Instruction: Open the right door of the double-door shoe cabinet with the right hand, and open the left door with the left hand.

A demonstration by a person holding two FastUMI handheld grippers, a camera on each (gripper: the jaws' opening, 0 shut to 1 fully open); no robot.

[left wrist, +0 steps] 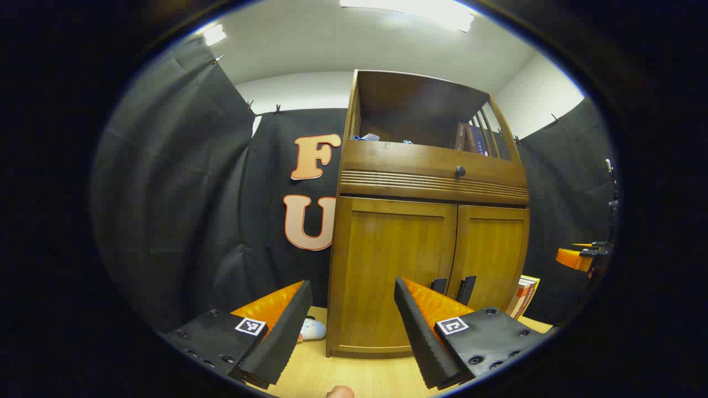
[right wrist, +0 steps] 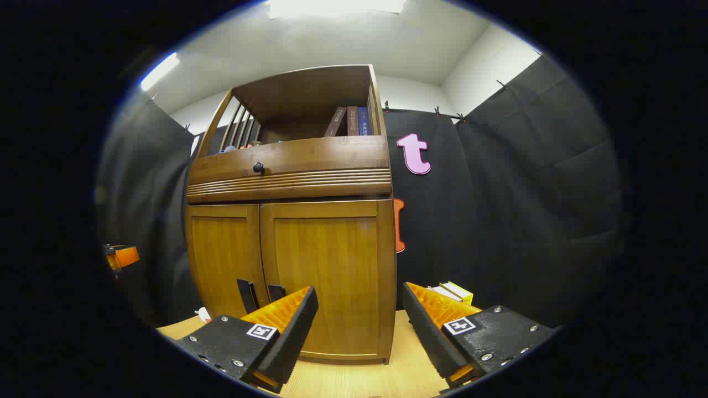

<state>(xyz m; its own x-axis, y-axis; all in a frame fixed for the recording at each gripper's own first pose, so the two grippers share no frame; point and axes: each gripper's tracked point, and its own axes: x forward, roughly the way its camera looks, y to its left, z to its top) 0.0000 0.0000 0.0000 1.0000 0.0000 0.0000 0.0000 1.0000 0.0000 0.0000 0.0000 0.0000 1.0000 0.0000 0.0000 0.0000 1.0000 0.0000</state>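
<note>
Nearest in the left gripper view, the left gripper (left wrist: 351,326) holds its orange-and-black fingers spread wide on nothing; in the right gripper view the right gripper (right wrist: 359,331) gapes empty too. Beyond them, on the pale wooden floor (left wrist: 354,376), stands the brown wooden double-door shoe cabinet (right wrist: 290,221). Its left door (left wrist: 395,271) and right door (right wrist: 329,271) both sit closed, black handles (right wrist: 260,294) untouched. Neither door is opened yet; the whole task seems left.

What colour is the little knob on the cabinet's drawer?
Black, or very dark; the knob shows best in the left gripper view.
</note>
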